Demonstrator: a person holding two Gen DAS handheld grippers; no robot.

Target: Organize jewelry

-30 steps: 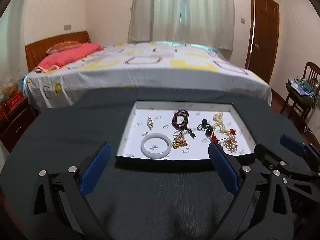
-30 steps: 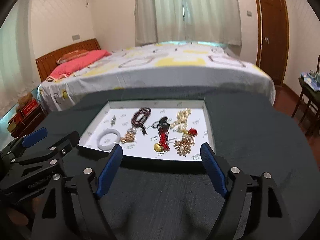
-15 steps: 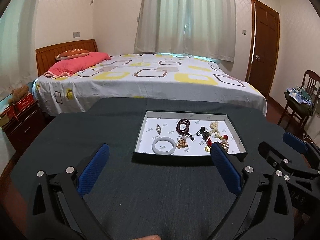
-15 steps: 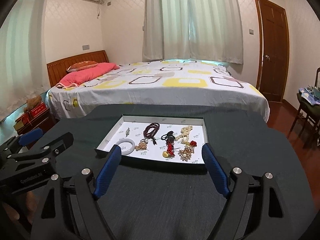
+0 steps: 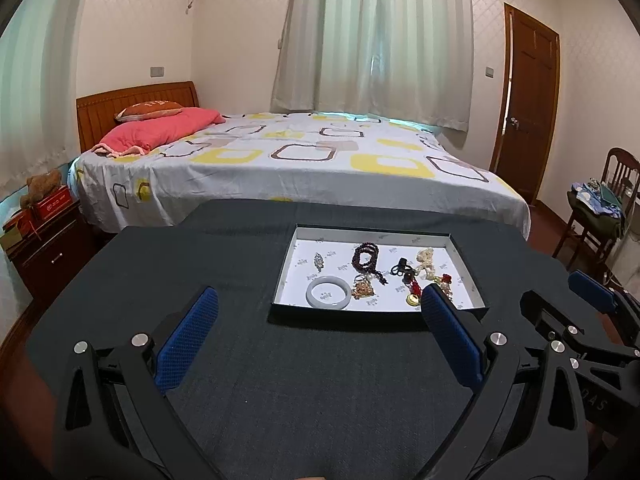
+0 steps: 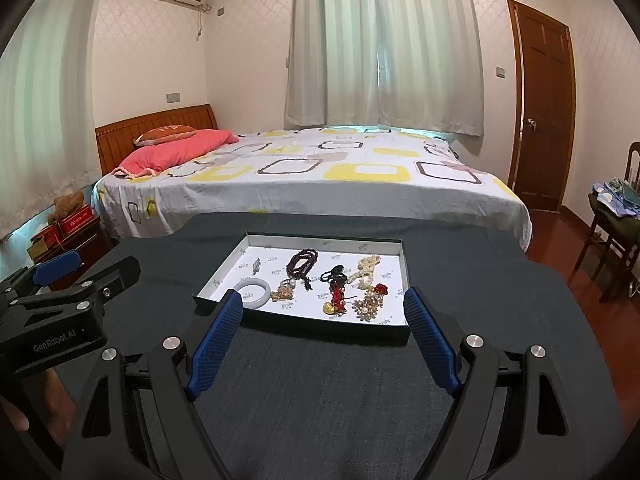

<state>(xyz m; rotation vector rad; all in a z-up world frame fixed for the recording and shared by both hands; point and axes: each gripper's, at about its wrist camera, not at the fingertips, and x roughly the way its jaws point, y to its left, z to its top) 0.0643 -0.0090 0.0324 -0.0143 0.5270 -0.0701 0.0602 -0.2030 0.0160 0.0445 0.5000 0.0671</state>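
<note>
Left wrist view: left gripper's [image 5: 318,300] fingertip [image 5: 434,300] hides tray's [image 5: 460,250] gold piece.

A dark cloth-covered bench [image 5: 248,272] carries one shallow tray [image 5: 282,276], lying just beyond both jaws

The dark grey desk [image 6: 320,400] wears a matt woven cloth with a fine rough grain. The shallow black cardboard tray [image 6: 304,326] has a smooth white printed paper lining. In it, the pale jade-like bangle [image 6: 253,292] looks glossy and smooth, the dark red bead bracelet [image 6: 302,263] polished, the gold round pendant [image 6: 330,308] shiny metal. The blue gripper fingers [image 6: 216,344] have textured, dimpled rubbery pads on matt black plastic frames with bright metal screws. The brown wooden door [image 6: 544,104] shows a semi-gloss varnish.
</note>
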